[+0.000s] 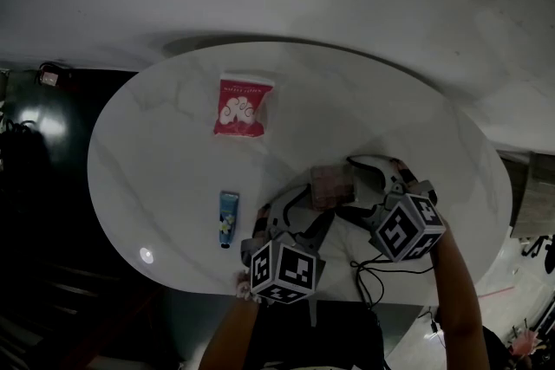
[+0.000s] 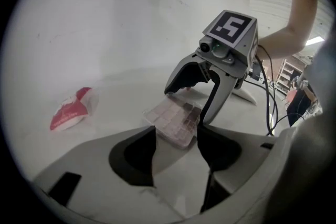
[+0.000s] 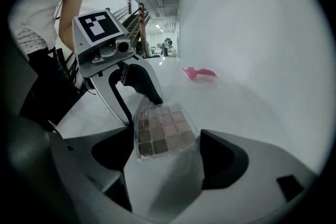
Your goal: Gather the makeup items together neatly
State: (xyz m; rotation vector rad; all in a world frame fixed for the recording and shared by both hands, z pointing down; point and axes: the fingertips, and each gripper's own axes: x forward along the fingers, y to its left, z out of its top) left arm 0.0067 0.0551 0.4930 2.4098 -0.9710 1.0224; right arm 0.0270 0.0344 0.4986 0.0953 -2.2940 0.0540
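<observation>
Clear-cased eyeshadow palette (image 1: 332, 185) of brown and pink pans: lies flat by the near edge of the round white marble table (image 1: 156, 152). Left gripper (image 2: 177, 139) and right gripper (image 3: 167, 139) straddle its opposite ends, jaws apart, seemingly to square or shift it. Red-and-white sachet (image 1: 242, 107): well apart, toward the far edge. Blue tube (image 1: 228, 218): nearer the left edge. Nothing lies between them

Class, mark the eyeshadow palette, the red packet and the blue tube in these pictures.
eyeshadow palette (image 3: 163, 134), right gripper view, middle of its grid of pans.
red packet (image 1: 241, 108), head view, centre of its printed front.
blue tube (image 1: 228, 217), head view, middle of its body.
</observation>
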